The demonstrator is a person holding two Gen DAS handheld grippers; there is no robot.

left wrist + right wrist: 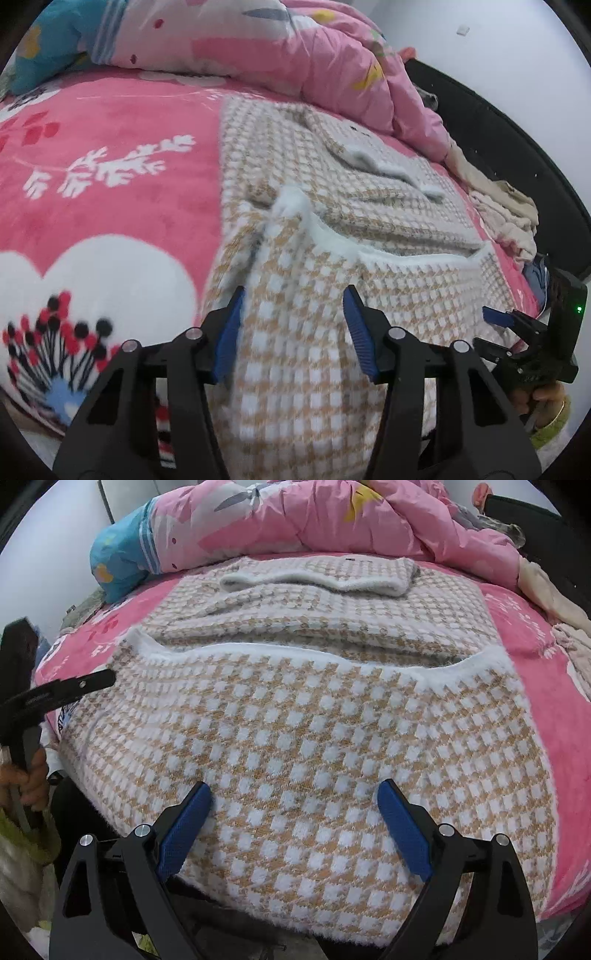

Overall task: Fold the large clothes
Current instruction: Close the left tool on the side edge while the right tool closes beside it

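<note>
A large fuzzy sweater with a tan-and-white check [306, 746] lies spread on the pink bed, its near part folded over with a white trim edge across the middle. It also shows in the left wrist view [303, 332]. My left gripper [293, 301] is open, its blue pads over the sweater's near left part, holding nothing. My right gripper [295, 794] is open over the sweater's near edge, holding nothing. The right gripper also shows at the right in the left wrist view [517, 325]. The left gripper shows at the left edge in the right wrist view [74, 686].
A pink patterned blanket [110, 192] covers the bed. A bunched pink and blue duvet [295, 520] lies at the far side. A pile of beige clothes [506, 218] sits at the bed's right edge by a dark bed frame [517, 147].
</note>
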